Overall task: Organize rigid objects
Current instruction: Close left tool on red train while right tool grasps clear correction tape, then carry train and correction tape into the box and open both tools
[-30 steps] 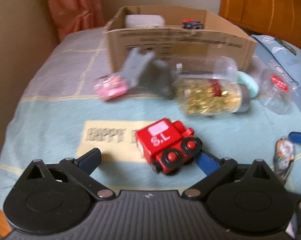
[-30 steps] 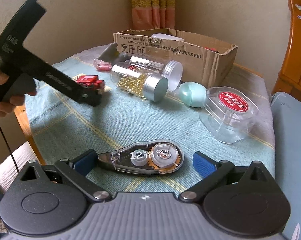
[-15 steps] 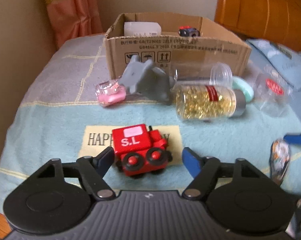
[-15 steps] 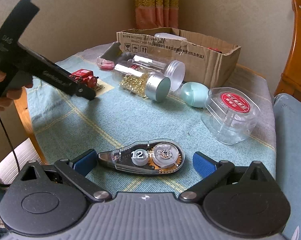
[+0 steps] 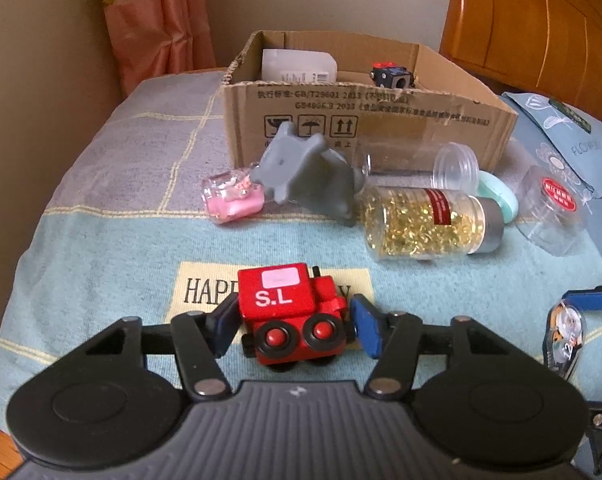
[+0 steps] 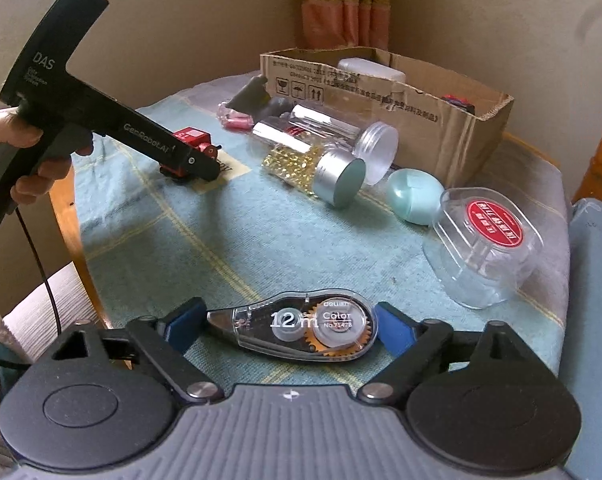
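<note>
— Left gripper [image 5: 291, 326]?
— Just closing, pads against red toy train [image 5: 291, 312] near table's [image 5: 101, 248] front edge, wheels facing camera.
— Right gripper [image 6: 289, 330]?
— Narrowing, apart, straddling clear correction tape [image 6: 301, 330], lengthwise between pads.

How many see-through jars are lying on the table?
2. A jar of gold beads lies on its side in front of the cardboard box. An empty-looking clear jar lies just behind it, against the box. Others may hide behind them.

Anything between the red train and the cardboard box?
Yes: a grey toy and a pink case lie between the train and the box, clearest in the left wrist view.
</note>
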`<state>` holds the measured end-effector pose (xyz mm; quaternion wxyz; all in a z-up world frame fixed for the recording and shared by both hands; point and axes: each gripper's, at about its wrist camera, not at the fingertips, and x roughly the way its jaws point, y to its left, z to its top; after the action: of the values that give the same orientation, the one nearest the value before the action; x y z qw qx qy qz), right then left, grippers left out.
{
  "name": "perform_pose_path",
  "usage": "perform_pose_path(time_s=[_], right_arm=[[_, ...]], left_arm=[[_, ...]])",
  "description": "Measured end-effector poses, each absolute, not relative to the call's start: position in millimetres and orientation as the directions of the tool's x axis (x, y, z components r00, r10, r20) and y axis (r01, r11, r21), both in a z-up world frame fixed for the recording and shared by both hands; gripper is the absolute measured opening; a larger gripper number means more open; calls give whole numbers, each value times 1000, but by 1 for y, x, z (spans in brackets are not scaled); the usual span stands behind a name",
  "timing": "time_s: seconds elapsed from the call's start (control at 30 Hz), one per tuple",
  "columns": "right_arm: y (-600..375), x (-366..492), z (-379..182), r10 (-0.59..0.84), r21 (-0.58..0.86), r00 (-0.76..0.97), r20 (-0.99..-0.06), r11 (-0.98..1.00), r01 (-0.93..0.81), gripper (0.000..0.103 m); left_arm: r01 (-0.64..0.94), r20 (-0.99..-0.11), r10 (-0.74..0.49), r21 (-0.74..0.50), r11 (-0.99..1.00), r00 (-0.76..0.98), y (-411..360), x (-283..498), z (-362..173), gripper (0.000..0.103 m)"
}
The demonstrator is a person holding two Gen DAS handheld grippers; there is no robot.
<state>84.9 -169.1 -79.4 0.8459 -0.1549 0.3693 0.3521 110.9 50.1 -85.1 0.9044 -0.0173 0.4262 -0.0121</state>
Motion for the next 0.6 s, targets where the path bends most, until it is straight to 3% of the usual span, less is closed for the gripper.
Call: perform_pose_path(time_s=[0.3, 0.6], right_arm=[[-170, 91, -61, 471, 28, 461, -752, 722, -691, 93], [-161, 119, -5, 493, 0, 528, -691, 731, -682, 93]], left_arm=[[71, -778, -64, -25, 997, 625, 55, 110, -69, 58], [178, -765, -130, -21, 984, 631, 61, 122, -15, 58]])
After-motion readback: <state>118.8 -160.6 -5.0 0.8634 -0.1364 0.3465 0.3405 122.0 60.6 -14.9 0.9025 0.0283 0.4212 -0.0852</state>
